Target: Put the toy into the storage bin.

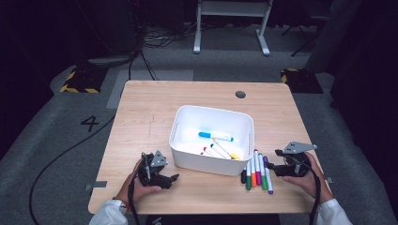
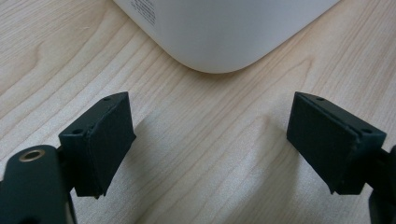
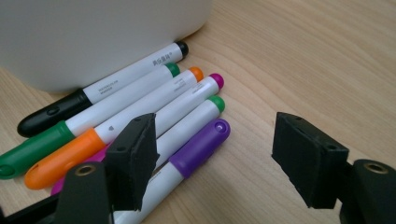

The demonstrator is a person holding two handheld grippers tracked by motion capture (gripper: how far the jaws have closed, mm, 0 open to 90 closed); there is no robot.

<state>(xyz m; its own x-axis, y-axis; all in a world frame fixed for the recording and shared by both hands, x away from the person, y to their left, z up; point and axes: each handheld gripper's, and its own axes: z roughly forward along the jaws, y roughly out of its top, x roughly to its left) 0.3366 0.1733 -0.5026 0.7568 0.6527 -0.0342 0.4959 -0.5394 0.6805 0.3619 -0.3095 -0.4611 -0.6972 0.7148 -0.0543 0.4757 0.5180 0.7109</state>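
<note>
A white bin [image 1: 185, 140] stands mid-table and holds a blue-capped marker [image 1: 215, 136] and a few others [image 1: 221, 151]. Several markers [image 1: 257, 172] lie side by side on the table against the bin's right front corner. In the right gripper view they run from black [image 3: 51, 112], green [image 3: 32, 149] and orange [image 3: 60, 161] to purple [image 3: 201, 144]. My right gripper [image 1: 273, 168] [image 3: 219, 154] is open just right of the row, its left jaw over the purple marker, touching nothing. My left gripper [image 1: 174, 178] [image 2: 210, 140] rests open on the wood, facing the bin's corner [image 2: 219, 42].
The wooden table [image 1: 150, 108] has a round grommet hole [image 1: 240, 94] near its far edge. Bare wood lies left of and behind the bin. On the floor beyond are cables [image 1: 141, 51] and a white frame [image 1: 232, 23].
</note>
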